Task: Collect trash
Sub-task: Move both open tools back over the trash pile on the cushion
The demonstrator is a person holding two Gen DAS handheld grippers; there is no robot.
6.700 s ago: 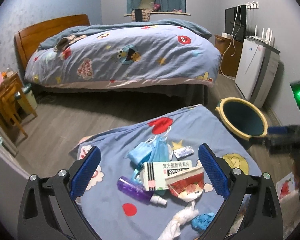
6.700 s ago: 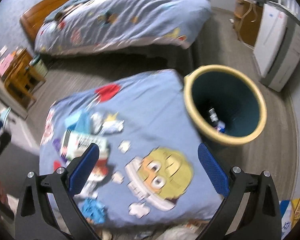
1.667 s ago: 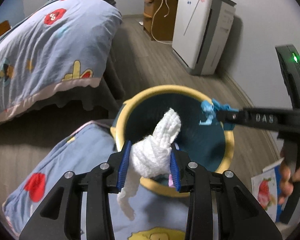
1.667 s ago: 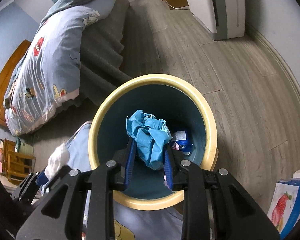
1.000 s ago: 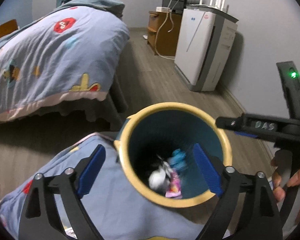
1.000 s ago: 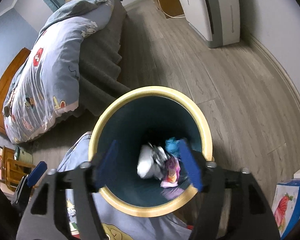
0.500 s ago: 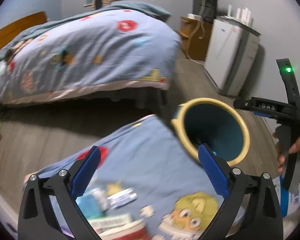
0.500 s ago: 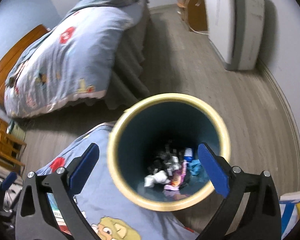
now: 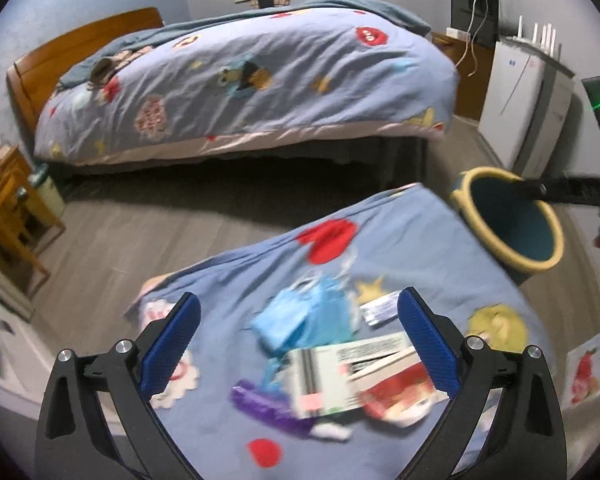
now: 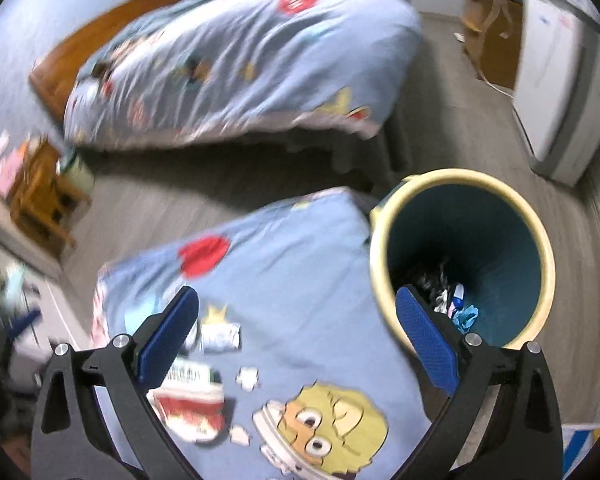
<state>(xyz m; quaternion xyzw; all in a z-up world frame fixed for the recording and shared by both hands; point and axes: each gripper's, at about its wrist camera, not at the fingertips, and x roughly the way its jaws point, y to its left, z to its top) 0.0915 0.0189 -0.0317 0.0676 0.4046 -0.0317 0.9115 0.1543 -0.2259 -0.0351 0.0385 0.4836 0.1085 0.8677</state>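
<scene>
Trash lies on a low surface covered with a blue cartoon cloth (image 9: pixel 412 240): a blue face mask (image 9: pixel 300 320), a white medicine box (image 9: pixel 340 372), a red-and-white wrapper (image 9: pixel 400 396), a purple tube (image 9: pixel 268 404) and a small silver packet (image 9: pixel 380 308). My left gripper (image 9: pixel 298 344) is open and empty above this pile. My right gripper (image 10: pixel 296 336) is open and empty between the pile and the yellow-rimmed teal bin (image 10: pixel 540 240). Trash (image 10: pixel 456 300) lies at the bin's bottom. The bin also shows in the left wrist view (image 9: pixel 548 256).
A bed (image 9: pixel 240 80) with a blue quilt stands across the grey floor. A white appliance (image 9: pixel 516 120) stands right of it by the wall. A wooden chair (image 9: pixel 8 208) is at the left. A picture box (image 9: pixel 588 364) lies at the lower right.
Both grippers dropped their trash, the white wad and the blue crumple, into the bin. They have since swung left, back toward the pile on the cloth.
</scene>
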